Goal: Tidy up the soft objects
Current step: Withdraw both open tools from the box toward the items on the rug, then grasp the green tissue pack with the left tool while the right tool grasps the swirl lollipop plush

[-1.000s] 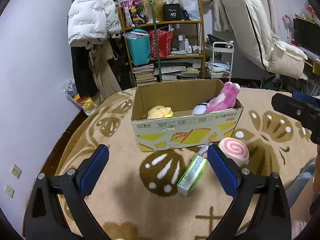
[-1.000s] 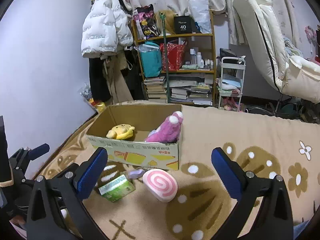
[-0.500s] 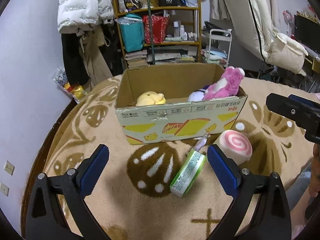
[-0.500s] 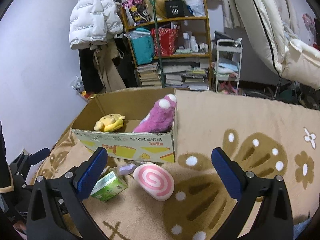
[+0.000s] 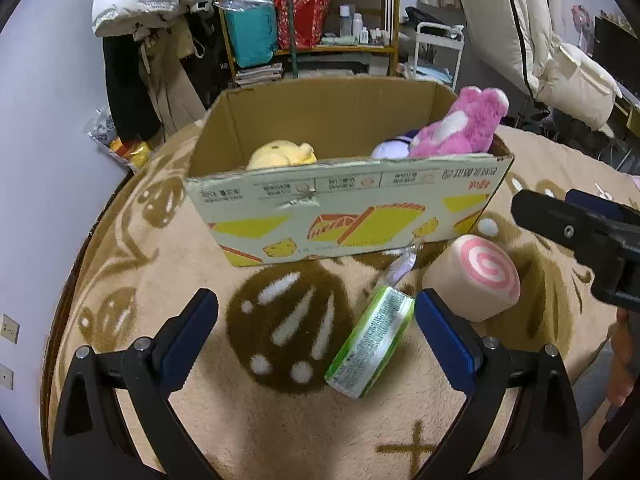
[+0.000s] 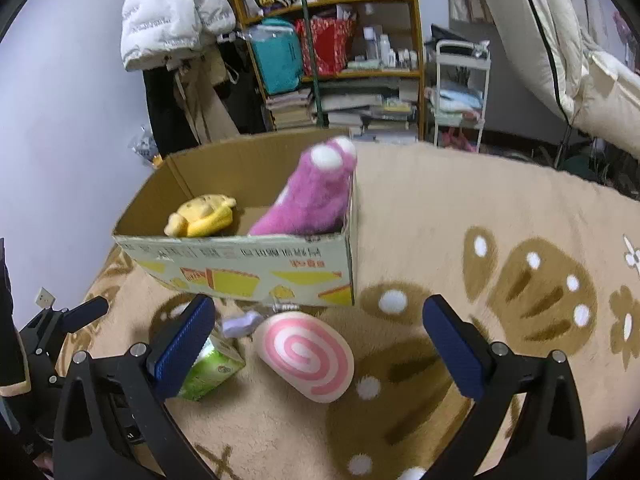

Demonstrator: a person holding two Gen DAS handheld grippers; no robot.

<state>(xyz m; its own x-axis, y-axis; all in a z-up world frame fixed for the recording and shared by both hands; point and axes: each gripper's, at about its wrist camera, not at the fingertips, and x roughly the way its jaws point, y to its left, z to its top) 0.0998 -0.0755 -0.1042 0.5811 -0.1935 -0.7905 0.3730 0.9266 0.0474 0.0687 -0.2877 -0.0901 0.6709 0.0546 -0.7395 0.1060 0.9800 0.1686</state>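
Swirl cushion (image 6: 304,356) beside green pack (image 5: 370,342), fronting cardboard box (image 5: 344,216), both claws wide, empty

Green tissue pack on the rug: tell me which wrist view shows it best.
The left wrist view. There the green tissue pack lies whole between the open left gripper's fingers, label readable. In the right wrist view, the right gripper's left finger covers part of it, leaving only one end visible.

Fuzzy pile blanket (image 5: 280,432); matt printed cardboard box (image 5: 352,216); fluffy pink plush (image 6: 312,196); glossy green plastic pack (image 5: 370,342).
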